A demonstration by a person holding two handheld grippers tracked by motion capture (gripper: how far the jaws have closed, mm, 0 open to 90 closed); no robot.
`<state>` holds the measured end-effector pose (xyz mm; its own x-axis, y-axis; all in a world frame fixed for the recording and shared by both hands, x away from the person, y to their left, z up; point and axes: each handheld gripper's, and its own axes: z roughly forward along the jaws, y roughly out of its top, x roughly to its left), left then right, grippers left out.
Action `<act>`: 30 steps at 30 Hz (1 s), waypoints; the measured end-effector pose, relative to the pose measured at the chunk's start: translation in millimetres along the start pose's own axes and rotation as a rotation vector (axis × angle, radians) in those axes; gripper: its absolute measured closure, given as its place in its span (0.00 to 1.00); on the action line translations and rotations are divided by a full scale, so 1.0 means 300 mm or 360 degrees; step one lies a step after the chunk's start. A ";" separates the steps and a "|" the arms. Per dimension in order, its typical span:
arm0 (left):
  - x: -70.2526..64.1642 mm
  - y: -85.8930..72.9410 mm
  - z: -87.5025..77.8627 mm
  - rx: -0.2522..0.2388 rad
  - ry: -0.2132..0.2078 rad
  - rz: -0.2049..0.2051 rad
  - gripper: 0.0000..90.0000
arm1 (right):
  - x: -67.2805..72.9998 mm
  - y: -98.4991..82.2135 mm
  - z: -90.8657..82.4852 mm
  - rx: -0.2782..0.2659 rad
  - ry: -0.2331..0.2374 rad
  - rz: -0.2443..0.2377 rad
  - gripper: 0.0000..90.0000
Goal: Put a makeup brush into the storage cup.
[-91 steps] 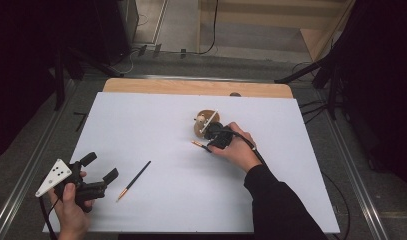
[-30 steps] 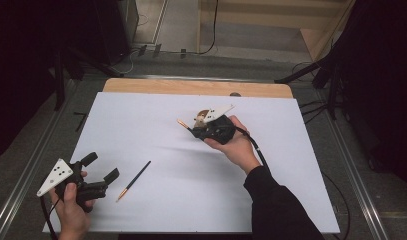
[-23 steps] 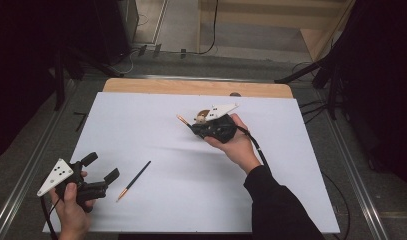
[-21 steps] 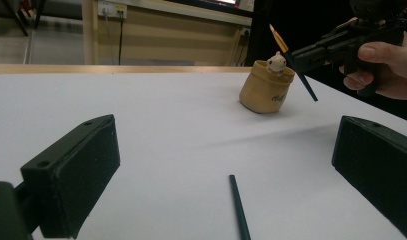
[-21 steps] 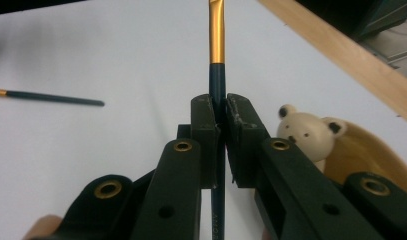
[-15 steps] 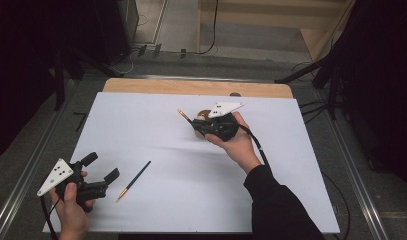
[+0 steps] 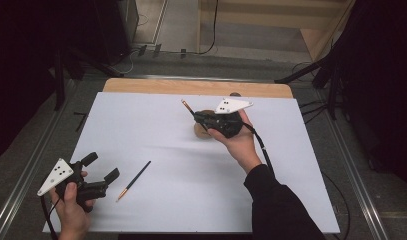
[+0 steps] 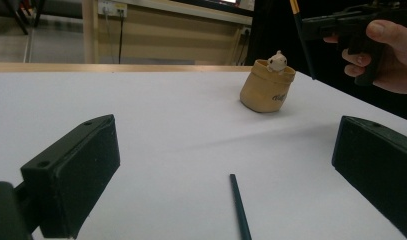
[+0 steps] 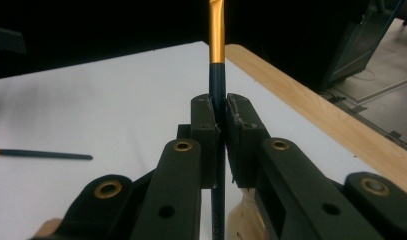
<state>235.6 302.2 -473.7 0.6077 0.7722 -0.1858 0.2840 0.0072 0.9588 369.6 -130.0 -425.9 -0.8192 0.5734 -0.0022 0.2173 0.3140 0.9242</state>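
Observation:
My right gripper hangs over the middle of the white sheet, shut on a dark pencil with a gold end that slants up and to the far left. In the right gripper view the jaws pinch the pencil's shaft. Just under this gripper stands a tan pot holding a small white figure. A second dark pencil lies flat near the front left. My left gripper rests open beside it, the pencil's end lying between its wide jaws, untouched.
A white sheet covers the table, with a strip of bare wood along the far edge. Metal rails run down both sides. Cables lie on the floor beyond the table.
My right gripper has risen from the sheet beside the pot and turned, so the held pencil now points up and far left. The left hand has stayed put.

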 end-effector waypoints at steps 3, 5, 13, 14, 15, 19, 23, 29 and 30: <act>0.001 0.000 0.000 0.0002 0.0000 0.0001 0.00 | -0.002 0.004 -0.007 -0.0041 -0.0012 0.0014 0.94; 0.000 0.000 0.000 0.0001 0.0001 0.0000 0.00 | -0.004 0.008 -0.011 -0.0070 -0.0027 0.0018 0.94; 0.000 0.000 -0.001 0.0000 0.0000 0.0002 0.00 | -0.022 0.008 -0.019 -0.0148 -0.0091 0.0059 0.94; 0.000 0.000 -0.001 0.0000 0.0000 0.0001 0.00 | -0.024 0.008 -0.019 -0.0161 -0.0100 0.0058 0.94; 0.000 0.000 -0.001 0.0000 0.0001 0.0002 0.00 | -0.027 0.007 -0.019 -0.0165 -0.0110 0.0063 0.94; 0.000 0.000 -0.001 0.0001 0.0001 0.0002 0.00 | -0.037 0.004 -0.020 -0.0212 -0.0123 0.0096 0.94; 0.000 0.000 -0.001 -0.0002 0.0001 0.0000 0.00 | -0.048 -0.003 -0.018 -0.0282 -0.0161 0.0134 0.94; 0.001 0.001 -0.003 -0.0002 0.0001 -0.0001 0.00 | -0.065 -0.016 -0.009 -0.0324 -0.0239 0.0164 0.94; 0.001 0.000 -0.003 -0.0003 0.0002 -0.0001 0.00 | -0.069 -0.018 -0.007 -0.0321 -0.0248 0.0166 0.94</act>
<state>235.2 303.0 -473.5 0.6067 0.7728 -0.1861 0.2827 0.0090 0.9592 384.2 -145.0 -430.1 -0.7032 0.7091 0.0525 0.1733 0.0993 0.9798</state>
